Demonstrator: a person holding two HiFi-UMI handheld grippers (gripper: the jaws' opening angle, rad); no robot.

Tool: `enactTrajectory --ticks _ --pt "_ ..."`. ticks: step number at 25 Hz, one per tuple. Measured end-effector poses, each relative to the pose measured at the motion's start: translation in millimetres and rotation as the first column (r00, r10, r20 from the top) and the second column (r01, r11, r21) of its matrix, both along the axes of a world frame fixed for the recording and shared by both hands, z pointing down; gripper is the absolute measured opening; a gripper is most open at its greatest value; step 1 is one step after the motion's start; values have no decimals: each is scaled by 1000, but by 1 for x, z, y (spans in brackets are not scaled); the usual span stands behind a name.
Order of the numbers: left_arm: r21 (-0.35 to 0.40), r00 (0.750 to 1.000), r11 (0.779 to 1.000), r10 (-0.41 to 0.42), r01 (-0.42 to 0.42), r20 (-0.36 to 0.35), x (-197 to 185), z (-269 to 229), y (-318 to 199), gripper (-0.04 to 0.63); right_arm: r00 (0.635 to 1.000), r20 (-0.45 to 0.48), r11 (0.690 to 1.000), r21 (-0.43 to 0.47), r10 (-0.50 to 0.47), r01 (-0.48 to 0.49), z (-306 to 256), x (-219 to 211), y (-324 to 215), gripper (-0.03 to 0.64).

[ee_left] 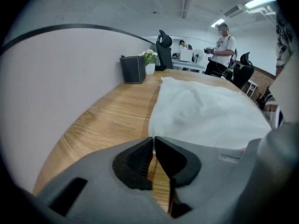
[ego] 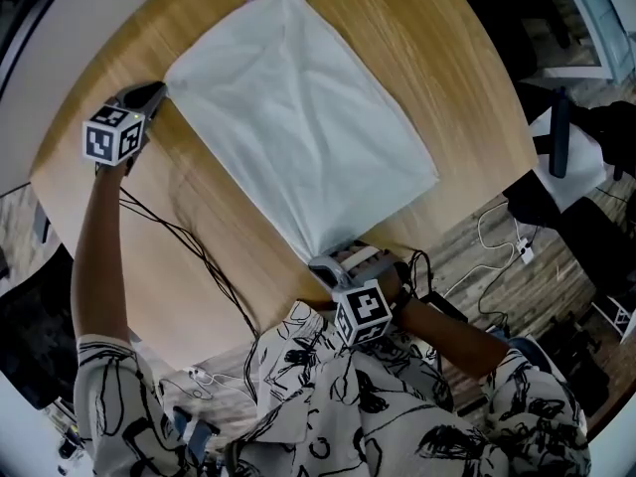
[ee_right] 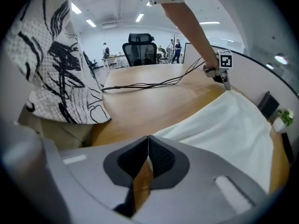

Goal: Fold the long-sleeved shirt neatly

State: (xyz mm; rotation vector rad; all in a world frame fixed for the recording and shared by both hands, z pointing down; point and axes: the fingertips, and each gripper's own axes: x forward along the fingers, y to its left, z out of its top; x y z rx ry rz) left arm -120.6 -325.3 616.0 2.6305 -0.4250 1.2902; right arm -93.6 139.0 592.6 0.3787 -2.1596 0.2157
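Note:
A white shirt [ego: 298, 117] lies flat as a long rectangle across the round wooden table [ego: 437, 48]. My left gripper [ego: 159, 92] sits at its far-left corner, jaws shut, with a thin sliver of white cloth pinched between the tips [ee_left: 153, 138]. My right gripper [ego: 323, 263] is at the near corner by my body, also shut, a pale edge of the shirt [ee_right: 233, 129] caught between its pads [ee_right: 148, 137]. The right gripper view shows the left gripper [ee_right: 226, 84] across the cloth. In the left gripper view the shirt [ee_left: 205, 111] spreads away to the right.
Black cables [ego: 189, 241] trail over the table's near-left part. A black box [ee_left: 132, 69] and a small potted plant [ee_left: 149, 59] stand at the table's far edge. An office chair [ee_right: 140, 48] is beyond the table; a person [ee_left: 223, 50] stands further off.

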Motion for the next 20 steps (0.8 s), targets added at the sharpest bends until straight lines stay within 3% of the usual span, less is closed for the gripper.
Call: enactTrajectory --ticks 5,8,9,10,11,12,14,15,16,17,18,20 --pt "84 998 996 -40 36 45 -7 3 -14 25 1000 14 999 -39 -26 27 5 -8 7 15" --pt "94 997 994 -62 57 51 -7 1 -11 30 999 41 997 -76 -4 7 7 -10 7 18" --pt "89 997 994 -67 63 40 -8 -2 -9 46 996 84 993 -116 23 -13 3 -11 7 45" --pt "87 997 994 -73 72 19 -8 -7 -7 102 985 155 984 -173 74 -47 -5 -11 6 133" --pt "88 996 992 -85 86 -16 -9 -16 -3 138 956 250 966 -239 155 -95 -19 -9 2 189" --pt "92 993 990 -101 107 -63 -12 -28 2 141 897 358 942 -299 259 -153 -39 -2 -6 190" --pt "113 976 981 -135 156 -171 -24 -63 17 162 705 547 887 -362 450 -285 -90 29 -34 222" --pt "134 963 975 -143 177 -230 -31 -85 27 167 605 617 864 -351 504 -361 -116 54 -51 210" --pt "158 946 967 -146 198 -291 -39 -110 40 155 524 671 841 -315 525 -440 -143 85 -66 170" --pt "180 925 959 -146 219 -351 -46 -135 56 124 469 711 816 -260 524 -517 -168 116 -77 121" --pt "198 902 951 -142 239 -407 -52 -160 75 90 444 737 788 -192 509 -585 -191 145 -82 51" --pt "235 859 935 -118 264 -498 -62 -208 120 4 462 760 731 -24 457 -682 -232 194 -82 8"
